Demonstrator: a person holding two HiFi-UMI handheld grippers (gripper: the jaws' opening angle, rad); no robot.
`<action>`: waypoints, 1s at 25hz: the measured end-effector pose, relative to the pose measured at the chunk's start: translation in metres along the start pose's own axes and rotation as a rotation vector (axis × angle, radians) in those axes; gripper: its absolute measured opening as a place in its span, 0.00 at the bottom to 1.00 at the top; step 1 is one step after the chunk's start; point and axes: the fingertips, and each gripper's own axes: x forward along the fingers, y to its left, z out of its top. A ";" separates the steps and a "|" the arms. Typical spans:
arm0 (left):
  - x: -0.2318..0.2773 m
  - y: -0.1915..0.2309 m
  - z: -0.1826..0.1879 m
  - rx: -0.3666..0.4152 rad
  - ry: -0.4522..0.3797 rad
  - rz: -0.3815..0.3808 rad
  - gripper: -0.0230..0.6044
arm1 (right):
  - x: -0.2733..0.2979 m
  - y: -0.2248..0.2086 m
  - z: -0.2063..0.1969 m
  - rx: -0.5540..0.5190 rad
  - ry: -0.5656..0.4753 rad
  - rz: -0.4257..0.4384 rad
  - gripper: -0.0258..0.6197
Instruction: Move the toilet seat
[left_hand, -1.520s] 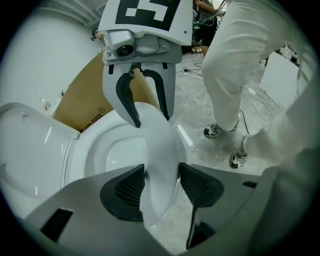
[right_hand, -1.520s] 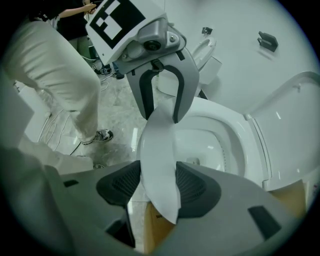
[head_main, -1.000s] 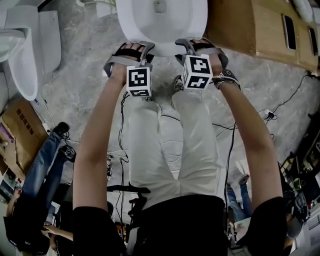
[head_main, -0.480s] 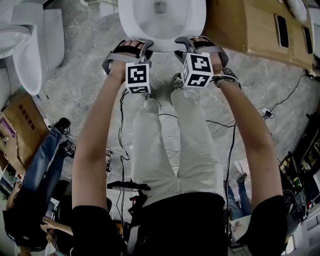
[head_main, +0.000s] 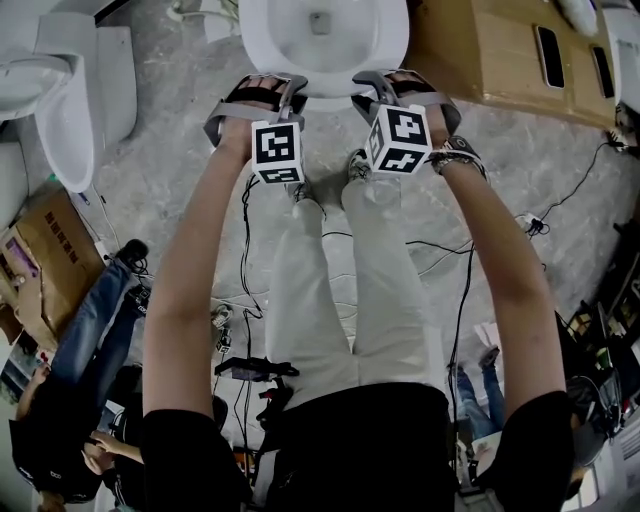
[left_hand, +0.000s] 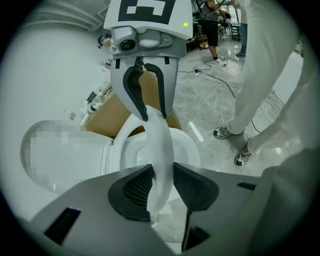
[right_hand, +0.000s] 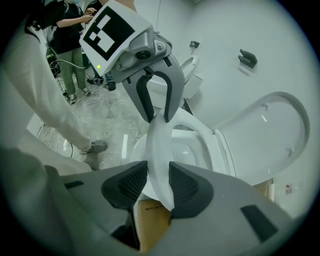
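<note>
Since left gripper (left_hand: 162, 186) and right gripper (right_hand: 159, 184) jaws just closed, gripping the white oval plastic toilet seat (left_hand: 159, 140), raise both evenly, no twist.

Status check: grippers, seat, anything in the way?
Left hand-held gripper and right hand-held gripper: jaws just closed on seat front. Seat front lifted off bowl, lid up. Nothing blocking.

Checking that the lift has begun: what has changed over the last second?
The left gripper and right gripper have just been closing on the toilet seat, which is between their jaws, and seem to have raised its front edge slightly. The bowl and the person's shoes stayed put.
</note>
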 end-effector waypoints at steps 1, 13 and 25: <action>-0.003 0.004 0.000 0.003 -0.001 0.005 0.26 | -0.003 -0.003 0.001 0.003 0.001 -0.008 0.27; -0.032 0.037 0.005 -0.028 0.014 -0.006 0.24 | -0.037 -0.029 0.013 -0.018 -0.020 -0.006 0.25; -0.055 0.070 0.007 -0.071 0.040 -0.005 0.23 | -0.062 -0.056 0.021 -0.075 0.016 -0.041 0.23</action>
